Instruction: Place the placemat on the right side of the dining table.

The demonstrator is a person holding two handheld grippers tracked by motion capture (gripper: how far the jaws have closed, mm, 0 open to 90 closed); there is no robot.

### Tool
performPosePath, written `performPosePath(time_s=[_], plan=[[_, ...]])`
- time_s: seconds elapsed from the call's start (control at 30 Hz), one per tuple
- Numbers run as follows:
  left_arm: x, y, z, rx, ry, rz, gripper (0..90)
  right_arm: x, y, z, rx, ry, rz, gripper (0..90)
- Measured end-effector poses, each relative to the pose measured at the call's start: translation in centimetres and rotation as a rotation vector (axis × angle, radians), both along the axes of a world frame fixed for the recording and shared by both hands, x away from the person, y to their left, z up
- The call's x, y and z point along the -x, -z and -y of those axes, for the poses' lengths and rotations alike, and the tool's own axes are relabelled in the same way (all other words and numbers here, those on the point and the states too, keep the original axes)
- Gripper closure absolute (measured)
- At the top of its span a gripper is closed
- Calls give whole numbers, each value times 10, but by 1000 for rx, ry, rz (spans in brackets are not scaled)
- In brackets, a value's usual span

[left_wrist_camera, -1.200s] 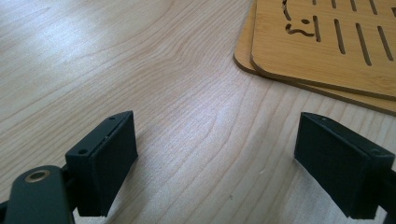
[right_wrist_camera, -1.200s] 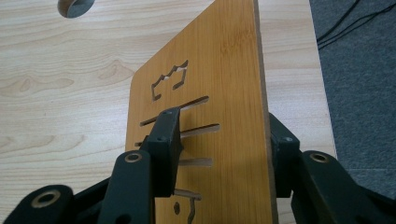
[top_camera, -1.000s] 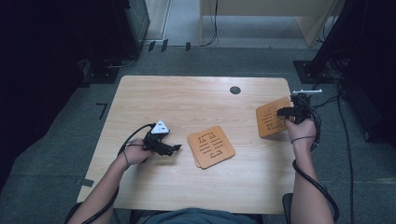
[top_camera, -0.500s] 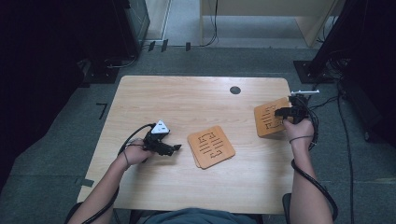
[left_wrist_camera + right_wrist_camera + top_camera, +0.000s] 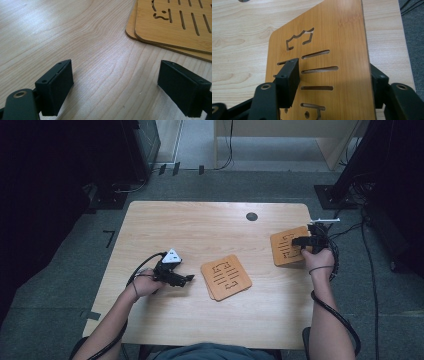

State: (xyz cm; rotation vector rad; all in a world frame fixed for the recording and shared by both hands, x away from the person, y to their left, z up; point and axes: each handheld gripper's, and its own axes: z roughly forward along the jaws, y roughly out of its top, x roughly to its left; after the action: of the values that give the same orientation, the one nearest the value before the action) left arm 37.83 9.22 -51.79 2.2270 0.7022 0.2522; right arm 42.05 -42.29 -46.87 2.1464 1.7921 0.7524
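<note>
While the right gripper [image 5: 300, 241] rests at the table's right edge, a wooden trivet [image 5: 286, 246] lies between its jaws, tilted in the high view. The right gripper view shows this trivet [image 5: 332, 57] running up between the two black jaws, one jaw over its slotted top face and the other behind its right edge. The jaws have just been opening; whether the pads still press on the wood I cannot tell for certain, though a gap seems to show under the left one. The board's far end appears to meet the table [image 5: 200, 230].

Near the table's middle sits a stack of two matching trivets [image 5: 226, 276], flat, one offset slightly over the other. The left gripper [image 5: 189, 278] lies just to the left of that stack, low over the table, pointing toward it. Its jaws stand wide apart with only bare wood between them; the stack's corner [image 5: 172, 27] shows just beyond them.
</note>
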Motion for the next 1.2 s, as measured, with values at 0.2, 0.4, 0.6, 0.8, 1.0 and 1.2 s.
performPosePath(time_s=[0.2, 0.4, 0.6, 0.8, 1.0, 1.2], plan=[[0, 0, 0, 0, -1, -1, 122, -2, 5, -1, 3, -13, -3, 337], [0, 0, 1, 0, -3, -1, 122, -3, 11, 0, -14, -18, -19, 277], [0, 0, 1, -2, -3, -1, 121, -6, 15, 0, -29, -23, -18, 268], [0, 0, 1, -3, -3, 0, 122, -8, 21, 1, -65, -10, -27, 250], [0, 0, 1, -3, -3, 0, 121, -10, 23, -1, -75, -16, -31, 242], [0, 0, 1, -4, -3, 1, 122, -12, 24, -4, -71, -25, -32, 233]])
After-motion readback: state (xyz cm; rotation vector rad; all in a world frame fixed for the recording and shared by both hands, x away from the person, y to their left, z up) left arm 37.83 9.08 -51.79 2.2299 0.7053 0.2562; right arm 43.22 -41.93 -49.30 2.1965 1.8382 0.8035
